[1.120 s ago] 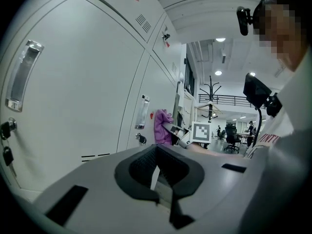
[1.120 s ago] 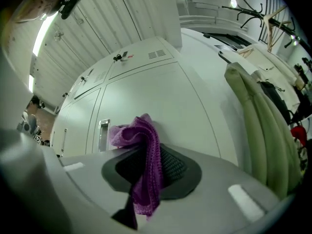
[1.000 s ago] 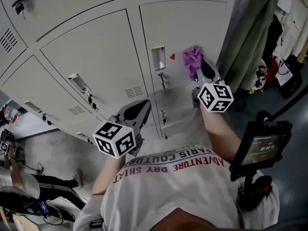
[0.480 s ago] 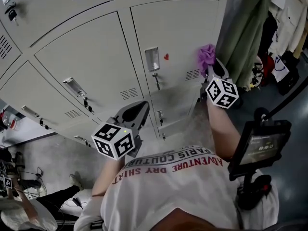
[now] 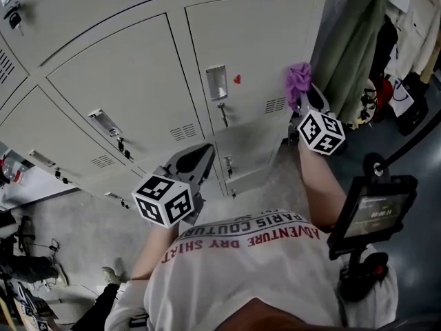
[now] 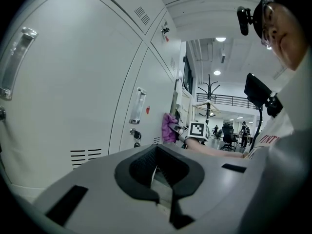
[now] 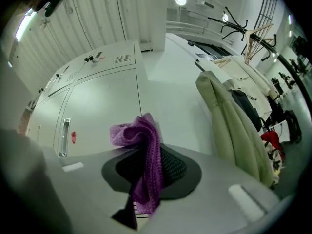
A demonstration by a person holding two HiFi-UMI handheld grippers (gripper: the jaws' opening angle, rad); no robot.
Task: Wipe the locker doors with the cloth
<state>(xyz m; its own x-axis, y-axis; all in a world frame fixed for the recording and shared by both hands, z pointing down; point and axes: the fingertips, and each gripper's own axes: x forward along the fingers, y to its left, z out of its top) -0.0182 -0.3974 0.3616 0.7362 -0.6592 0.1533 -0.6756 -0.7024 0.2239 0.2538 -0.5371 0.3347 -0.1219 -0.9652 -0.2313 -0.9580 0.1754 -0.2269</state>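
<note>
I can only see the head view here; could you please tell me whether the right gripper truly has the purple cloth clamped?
Observer: Yes. In the right gripper view the right gripper is shut on the purple cloth, which bunches above the jaws and hangs down between them.
Operator: Thank you. Is the cloth touching the locker door?
Observer: The left gripper view shows it side-on: the cloth meets the locker door near its vent slots.
Operator: And the left gripper?
Observer: Its own view shows the left gripper shut, with nothing between its jaws.
</note>
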